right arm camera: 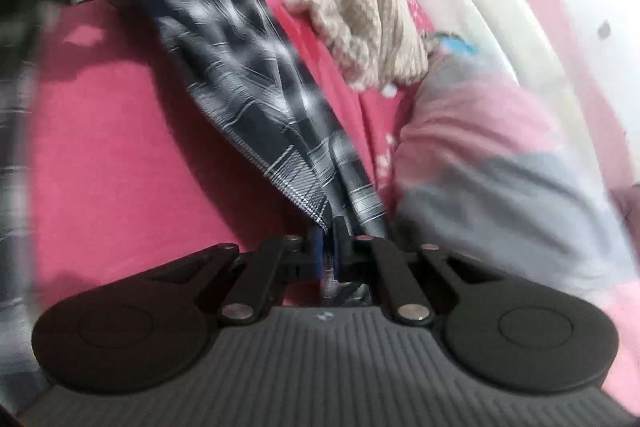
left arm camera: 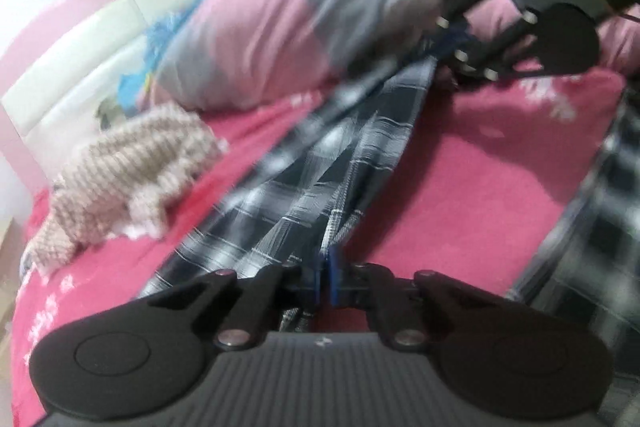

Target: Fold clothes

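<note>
The left claw (left arm camera: 325,277) is pressed together on one end of a dark plaid garment (left arm camera: 320,163), and the right claw (right arm camera: 327,247) pinches the other end. Each claw shows in the other's view: the right one at 1 o'clock from the left wrist, the left one at 11 o'clock from the right wrist. Held at both ends, the plaid cloth runs as a taut, gathered band between them above the pink bedsheet (left arm camera: 460,167), likely so it can be straightened or laid flat for a fold; which garment it is I cannot tell. The weave looks thin and limp, pleating lengthwise under tension, navy with white check lines. A chunky beige knit (left arm camera: 132,171), ribbed and crumpled, lies on the sheet at 9 o'clock in the left view. Behind sits a puffy pink-and-grey quilt (left arm camera: 280,15). Both views are motion-blurred.
</note>
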